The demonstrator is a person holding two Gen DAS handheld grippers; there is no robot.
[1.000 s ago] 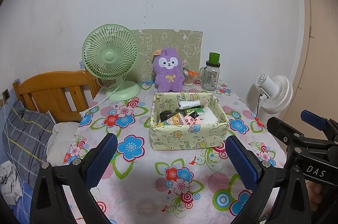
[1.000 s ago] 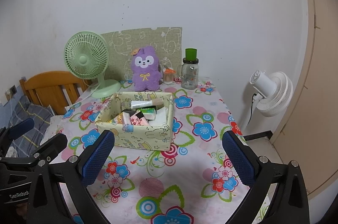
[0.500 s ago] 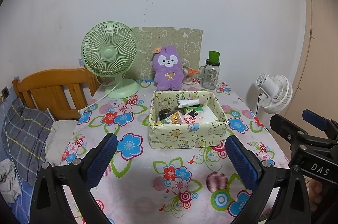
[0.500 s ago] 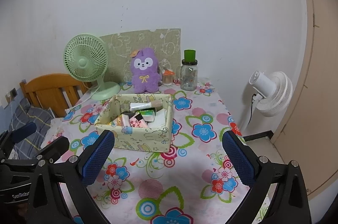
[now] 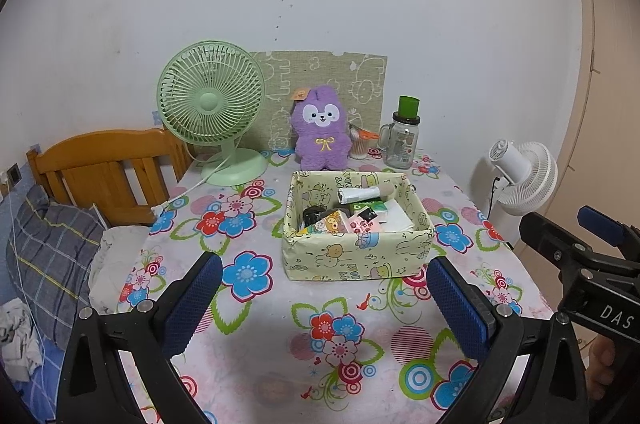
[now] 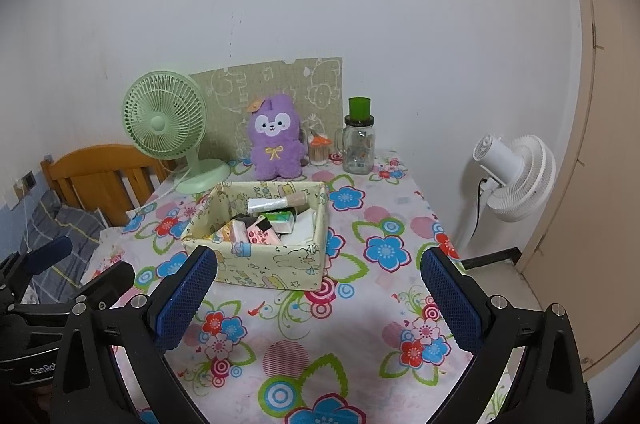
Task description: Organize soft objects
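Tabletop (image 5: pixel 256 336): your fabric box (image 5: pixel 356 256) holds packets, plush (image 5: pixel 322 134) sits behind; both tongs (image 5: pixel 324 304) (image 6: pixel 320 300) gape empty; progress unclear.

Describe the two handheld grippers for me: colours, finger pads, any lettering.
Both are black, angular frames with silver screws. The left gripper and right gripper each carry two dark blue, finely textured pads on their fingers. White lettering reads "DAS" on the right gripper's body in the left wrist view and "GenRo", cut off, on the left gripper's body in the right wrist view. No cables or sleeves visible.
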